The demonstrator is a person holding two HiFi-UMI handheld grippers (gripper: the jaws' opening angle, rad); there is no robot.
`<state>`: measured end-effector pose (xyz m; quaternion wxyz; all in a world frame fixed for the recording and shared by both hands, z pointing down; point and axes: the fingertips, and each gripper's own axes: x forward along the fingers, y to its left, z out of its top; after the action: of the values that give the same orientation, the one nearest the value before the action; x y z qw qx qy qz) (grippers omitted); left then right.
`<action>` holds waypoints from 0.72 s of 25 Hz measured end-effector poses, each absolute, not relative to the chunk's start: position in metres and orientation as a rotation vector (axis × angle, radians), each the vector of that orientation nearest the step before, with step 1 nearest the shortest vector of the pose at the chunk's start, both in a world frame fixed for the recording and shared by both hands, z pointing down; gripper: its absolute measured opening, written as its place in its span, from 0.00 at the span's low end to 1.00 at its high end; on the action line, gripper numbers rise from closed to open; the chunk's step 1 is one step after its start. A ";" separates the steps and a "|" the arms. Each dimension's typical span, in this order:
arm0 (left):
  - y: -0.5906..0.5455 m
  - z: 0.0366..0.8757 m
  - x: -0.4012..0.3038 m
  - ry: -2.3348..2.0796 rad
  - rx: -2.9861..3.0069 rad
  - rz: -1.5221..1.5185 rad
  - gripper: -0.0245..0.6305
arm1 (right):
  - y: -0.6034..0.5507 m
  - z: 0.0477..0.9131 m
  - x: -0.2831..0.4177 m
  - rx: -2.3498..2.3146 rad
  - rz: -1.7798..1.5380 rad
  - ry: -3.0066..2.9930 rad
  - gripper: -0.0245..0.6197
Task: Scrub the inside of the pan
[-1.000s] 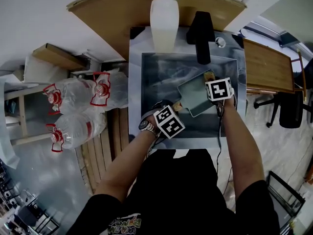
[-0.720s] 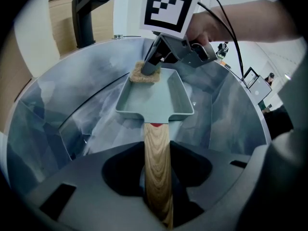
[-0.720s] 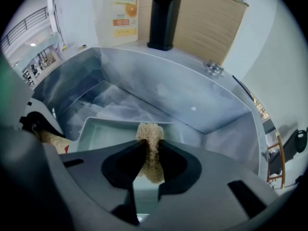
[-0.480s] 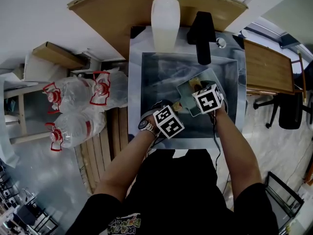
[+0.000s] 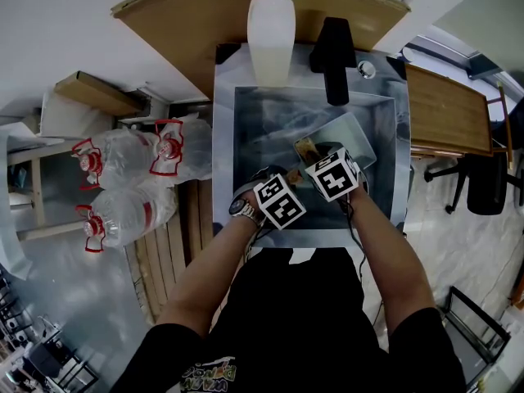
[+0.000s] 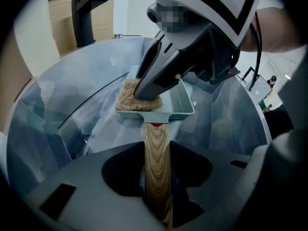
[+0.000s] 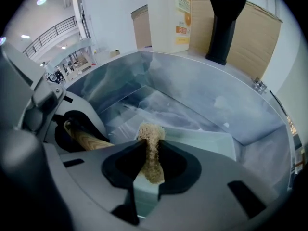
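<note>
**Pan scrubbed over the sink, one hand-held gripper steadying, the other working the pad**

The left hand-held gripper [image 6: 158, 173] was clamped on the wooden handle [image 6: 157, 148] of the pale green rectangular pan [image 5: 354, 137], which sat inside the sink [image 5: 260, 121] toward its right wall. The right hand-held gripper [image 7: 151, 166] pinched a tan scrub pad [image 7: 150, 131] and pressed it into the pan's corner nearest the handle. The scrubbing step looked to be in hand. The next stroke would likely call for dragging the pad across the floor toward the far wall while the handle was kept firm. A black faucet [image 5: 331, 51] overhung the sink's back edge beside a white bottle [image 5: 272, 31]. The two hand-held grippers worked close together, so a collision was the main risk.
</note>
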<state>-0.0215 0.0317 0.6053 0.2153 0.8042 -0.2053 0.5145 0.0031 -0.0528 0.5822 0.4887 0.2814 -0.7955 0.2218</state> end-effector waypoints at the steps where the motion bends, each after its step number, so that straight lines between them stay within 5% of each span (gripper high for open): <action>1: 0.032 0.605 -0.022 -0.569 2.228 1.429 0.29 | -0.052 0.581 0.003 0.679 0.530 -1.938 0.18; 18: 0.032 0.606 -0.023 -0.574 2.223 1.435 0.29 | -0.012 0.579 0.026 0.661 0.732 -1.933 0.18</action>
<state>-0.0232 0.0316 0.6055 0.2153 0.8018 -0.2068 0.5176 0.0264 -0.0123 0.5785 0.4671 0.2692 -0.7876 0.2984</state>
